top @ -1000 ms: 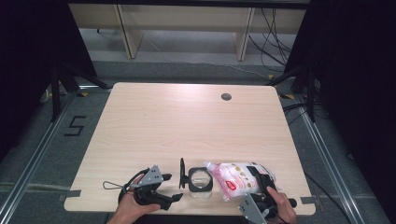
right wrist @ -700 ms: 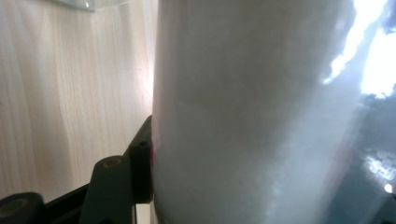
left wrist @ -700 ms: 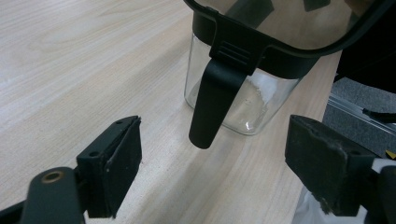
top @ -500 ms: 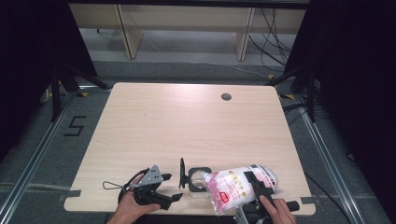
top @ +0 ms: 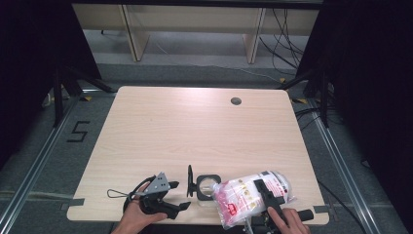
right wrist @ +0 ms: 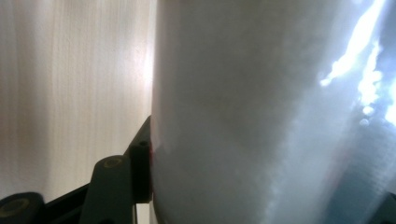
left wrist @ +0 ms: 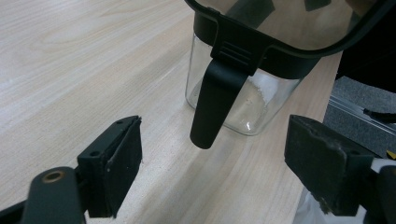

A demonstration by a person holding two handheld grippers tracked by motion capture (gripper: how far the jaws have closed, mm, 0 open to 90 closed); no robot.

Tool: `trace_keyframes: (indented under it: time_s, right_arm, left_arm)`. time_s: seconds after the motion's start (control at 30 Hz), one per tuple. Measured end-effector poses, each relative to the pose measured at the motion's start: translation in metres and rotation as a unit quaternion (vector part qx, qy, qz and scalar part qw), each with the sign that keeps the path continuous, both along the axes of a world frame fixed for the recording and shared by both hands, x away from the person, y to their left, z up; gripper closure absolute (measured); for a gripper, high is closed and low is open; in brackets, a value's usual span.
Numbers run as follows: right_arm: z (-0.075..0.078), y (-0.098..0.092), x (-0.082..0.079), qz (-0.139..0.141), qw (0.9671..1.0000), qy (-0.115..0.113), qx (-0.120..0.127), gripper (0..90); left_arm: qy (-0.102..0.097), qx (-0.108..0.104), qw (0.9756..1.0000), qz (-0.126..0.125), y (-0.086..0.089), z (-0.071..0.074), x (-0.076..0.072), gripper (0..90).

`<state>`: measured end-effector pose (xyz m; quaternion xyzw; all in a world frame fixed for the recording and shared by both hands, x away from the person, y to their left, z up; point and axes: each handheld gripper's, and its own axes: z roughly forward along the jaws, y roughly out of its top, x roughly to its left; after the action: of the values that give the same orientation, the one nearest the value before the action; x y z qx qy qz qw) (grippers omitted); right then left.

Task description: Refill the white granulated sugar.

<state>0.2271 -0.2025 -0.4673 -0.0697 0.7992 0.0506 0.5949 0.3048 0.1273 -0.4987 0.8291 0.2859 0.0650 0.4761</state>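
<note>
Pink-printed clear plastic bag of white grains, clamped across its middle by the right tongs, pads pressing the film on both sides in the right gripper view. Lies flat near the front right corner of the pale wooden worktop a second earlier; now hangs raised and tilted, left end swung in toward the square clear glass jar with a black rim. Stands just inside the front edge, that jar, black-framed lid flipped up, mouth open.

Left tongs spread wide and parked beside the jar, unmoved, pads on either side of the hanging black latch without touching it.

Probably means pouring comes next: bag's end near the mouth but not yet over it. Whether that end is open, cannot tell. Jar unsteadied for now, so a nudge from the bag could shift it.
</note>
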Motion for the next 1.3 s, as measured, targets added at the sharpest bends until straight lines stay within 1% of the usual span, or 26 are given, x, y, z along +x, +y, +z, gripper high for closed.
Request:
trace_keyframes:
  time_s: [0.03,0.07,0.1,0.13,0.17,0.2,0.23,0.27,0.3,0.33,0.37,0.5,0.53,0.63,0.7,0.77,0.8,0.83,0.87,0.9,1.0,1.03,1.17,1.2,1.27,1.3]
  right_arm:
    - [0.003,0.0012,0.0024,0.02,0.9994,-0.015,-0.026,43.8]
    - [0.0004,0.001,0.0007,0.004,0.9998,-0.009,-0.015,43.7]
    - [0.0022,0.0019,0.0013,0.012,0.9993,-0.018,-0.031,43.8]
    - [0.0065,0.0039,0.0016,0.021,0.9972,-0.026,-0.067,43.8]
    - [0.0064,0.0044,0.0014,0.022,0.9966,-0.025,-0.075,43.8]
    - [-0.001,0.002,-0.0004,0.003,0.9992,-0.021,-0.034,43.8]
    - [0.0018,0.0035,0.0021,0.024,0.9973,-0.031,-0.062,43.8]
    - [-0.0009,0.0028,0.0002,0.006,0.9987,-0.021,-0.046,43.9]
    - [-0.0004,0.0032,0.0002,0.008,0.9984,-0.02,-0.052,43.8]
    - [0.0002,0.0037,0.0018,0.023,0.9974,-0.031,-0.061,43.9]
    - [-0.0023,0.003,0.0007,0.012,0.9985,-0.024,-0.048,43.9]
    - [0.0005,0.0044,0.0007,0.015,0.9968,-0.032,-0.072,43.9]
    - [0.0005,0.0043,0.0014,0.022,0.9963,-0.041,-0.072,43.9]
    - [-0.0011,0.004,0.0005,0.014,0.9973,-0.037,-0.063,44.0]
    - [0.0017,0.0052,0.0014,0.027,0.9955,-0.042,-0.081,44.0]
    - [-0.001,0.0047,0.0004,0.017,0.9964,-0.037,-0.074,44.0]
    - [-0.0015,0.0049,0.0016,0.026,0.9959,-0.046,-0.073,44.0]
    - [-0.0013,0.0051,0.0014,0.026,0.9959,-0.044,-0.075,44.0]
    - [0.0,0.0056,0.0007,0.023,0.9957,-0.041,-0.08,44.1]
    - [0.0,0.0057,0.0007,0.025,0.9954,-0.043,-0.081,44.0]
    - [-0.0005,0.0059,0.0,0.024,0.9954,-0.045,-0.082,44.1]
    - [-0.0008,0.0058,-0.0002,0.025,0.9951,-0.049,-0.083,44.1]
    - [0.0001,0.0065,-0.0008,0.025,0.9943,-0.053,-0.089,44.1]
    - [-0.0027,0.0053,-0.002,0.016,0.9961,-0.049,-0.071,44.1]
    - [0.0013,0.0073,-0.0006,0.032,0.9929,-0.06,-0.098,44.1]
    - [-0.0006,0.0069,-0.0006,0.031,0.9934,-0.062,-0.091,44.2]
  left_arm:
    - [0.0,-0.003,1.0,0.003,-0.0005,-0.0001,-0.0005,18.9]
    - [0.0,-0.004,1.0,0.003,-0.0005,-0.0001,-0.0003,18.9]
    - [0.001,-0.004,1.0,0.002,-0.0005,-0.0002,-0.0002,18.8]
    - [0.002,-0.005,1.0,0.0,-0.0006,-0.0004,-0.0002,18.8]
    - [0.001,-0.001,1.0,0.0,-0.0001,-0.0002,0.0,18.9]
    - [0.0,0.001,1.0,0.002,-0.0001,0.0001,-0.0003,18.9]
    - [0.001,-0.002,1.0,-0.001,-0.0001,-0.0001,0.0002,18.9]
    - [0.001,-0.002,1.0,-0.001,-0.0002,-0.0001,0.0,18.8]
    - [0.002,-0.005,1.0,0.001,-0.0007,-0.0003,-0.0003,18.8]
    - [0.001,-0.001,1.0,0.0,-0.0002,-0.0003,0.0,18.8]
    - [0.003,-0.005,1.0,0.002,-0.0008,-0.0005,-0.0005,18.8]
    - [0.003,0.0,1.0,0.002,-0.0006,-0.0003,-0.0004,18.9]
    - [0.003,0.0,1.0,0.002,-0.0007,-0.0004,-0.0004,18.9]
    - [0.003,0.0,1.0,0.003,-0.0007,-0.0002,-0.0003,18.9]
    - [0.001,0.004,1.0,0.001,-0.0003,-0.0002,0.0001,18.9]
    - [0.004,0.0,1.0,0.002,-0.0008,-0.0003,-0.0003,18.9]
    - [0.0,0.009,1.0,-0.001,0.0,-0.0002,0.0005,18.9]
    - [0.001,0.006,1.0,-0.001,-0.0003,-0.0003,0.0002,18.9]
    - [0.005,-0.008,1.0,0.001,-0.0019,-0.0006,-0.001,18.9]
    - [-0.003,-0.002,1.0,-0.009,-0.0011,-0.0002,0.0005,18.9]
    - [-0.006,0.005,0.9999,-0.011,-0.0004,-0.0004,0.0011,19.0]
    - [0.004,-0.003,1.0,-0.002,-0.0016,-0.0008,-0.0007,19.0]
    - [0.005,-0.002,1.0,-0.002,-0.0017,-0.0008,-0.0005,18.9]
    - [0.004,-0.003,1.0,-0.002,-0.0018,-0.0009,-0.0007,19.0]
    - [0.003,0.001,1.0,-0.002,-0.0015,-0.0009,-0.0003,19.0]
    - [0.003,0.001,1.0,-0.002,-0.0016,-0.0009,-0.0003,18.9]
